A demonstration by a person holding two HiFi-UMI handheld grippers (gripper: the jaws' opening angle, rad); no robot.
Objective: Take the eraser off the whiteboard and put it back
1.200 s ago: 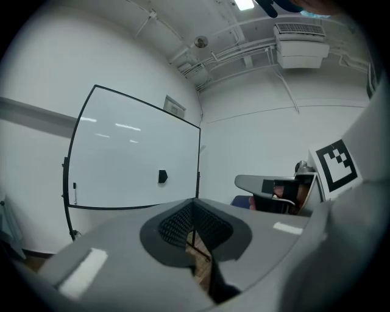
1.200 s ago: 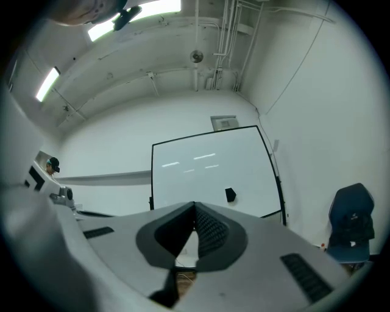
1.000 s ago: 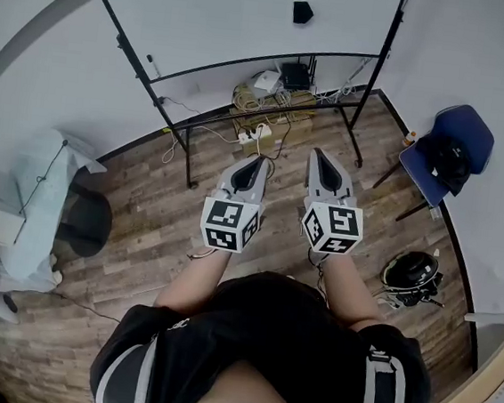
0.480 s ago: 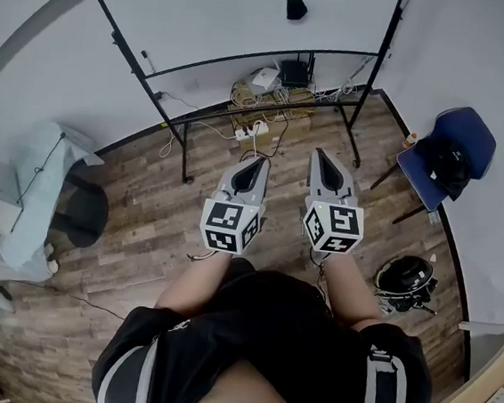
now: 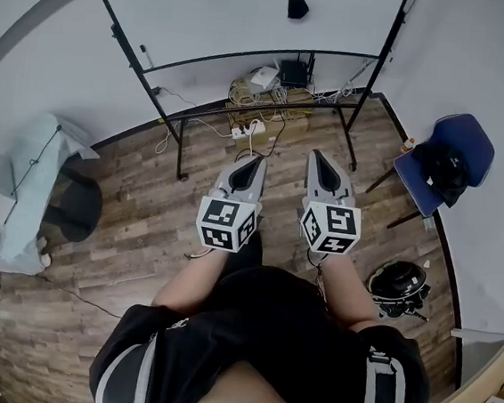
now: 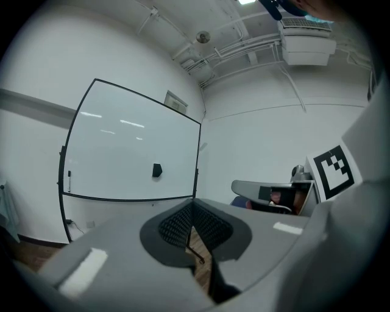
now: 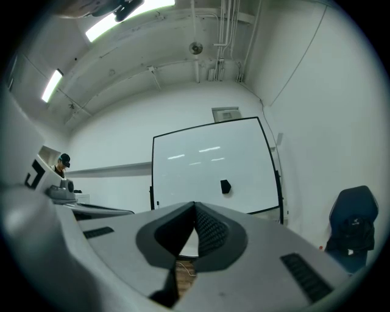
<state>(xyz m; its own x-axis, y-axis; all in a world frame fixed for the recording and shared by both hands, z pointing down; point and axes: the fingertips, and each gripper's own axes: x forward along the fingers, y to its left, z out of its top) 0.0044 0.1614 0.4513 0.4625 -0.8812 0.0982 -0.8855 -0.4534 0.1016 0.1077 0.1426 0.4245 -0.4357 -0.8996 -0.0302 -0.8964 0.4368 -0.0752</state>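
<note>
- Two grey hand-held grippers in the head view: the left gripper and right gripper are side by side. Both point toward the white whiteboard on its black tubular stand.
- Same view: the small black block eraser sits on the board face, right of centre and well apart from both tips. Neither gripper carries anything.
- Same view, floor: a tangle of pale cables and power strips lies under the board between the stand's legs. A blue chair stands off to the right. Judgement: the person should close in but stop short of the lower crossbar and the cables.
- Left gripper view: the jaws are pressed together at the tips with nothing between them. The eraser shows far ahead, up and left of the jaw line.
- Right gripper view: the jaws are likewise together and empty. The eraser sits just right of the jaw line and above it, so this gripper looks the better aligned.
- Judgement: the step in hand is the approach, and the eraser has not yet been lifted.
- Advice for the step:
  - Spread the chosen jaws wide before arriving.
  - Come in square to the board and straddle the eraser's two side faces.
  - Close firmly, then pull straight off rather than dragging it.
  - Keep the pads clear of the board surface.
  - Set the eraser back flat.
</note>
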